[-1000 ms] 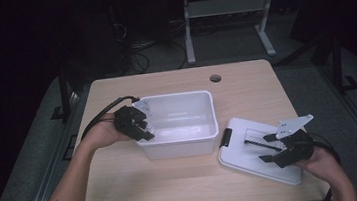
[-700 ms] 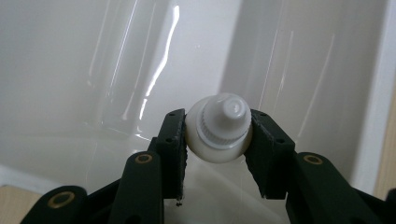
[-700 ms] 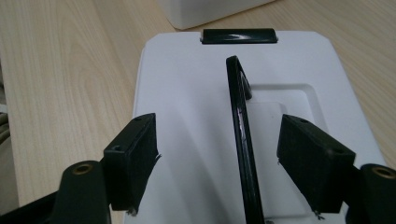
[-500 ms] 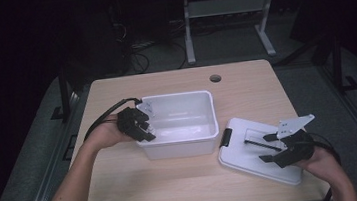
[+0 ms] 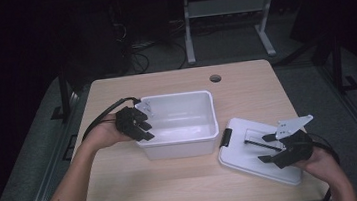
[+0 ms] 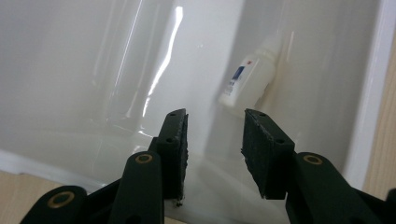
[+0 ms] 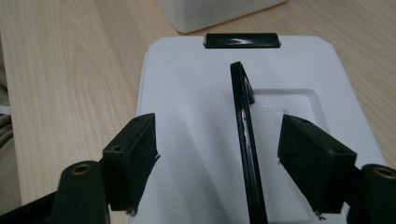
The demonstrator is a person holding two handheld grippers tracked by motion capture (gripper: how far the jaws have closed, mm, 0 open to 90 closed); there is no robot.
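Note:
A white plastic bin (image 5: 181, 143) stands mid-table. My left gripper (image 5: 145, 130) sits at its left rim, jaws apart with nothing between them, looking into the bin (image 6: 70, 70). A small white bottle (image 6: 247, 79) with a blue and red label lies in a corner beyond the left gripper (image 6: 215, 154). The bin's white lid (image 5: 245, 156) lies flat to the right. My right gripper (image 5: 264, 148) stands open over the lid (image 7: 187, 93). The raised black handle (image 7: 245, 135) stands between the jaws of the right gripper (image 7: 217, 154), nearer the right one, untouched.
A black latch (image 7: 242, 40) sits on the lid's end toward the bin. The wooden table (image 5: 176, 191) has a round cable hole (image 5: 215, 78) at the back. Cables and a metal frame (image 5: 229, 25) lie on the dark floor beyond.

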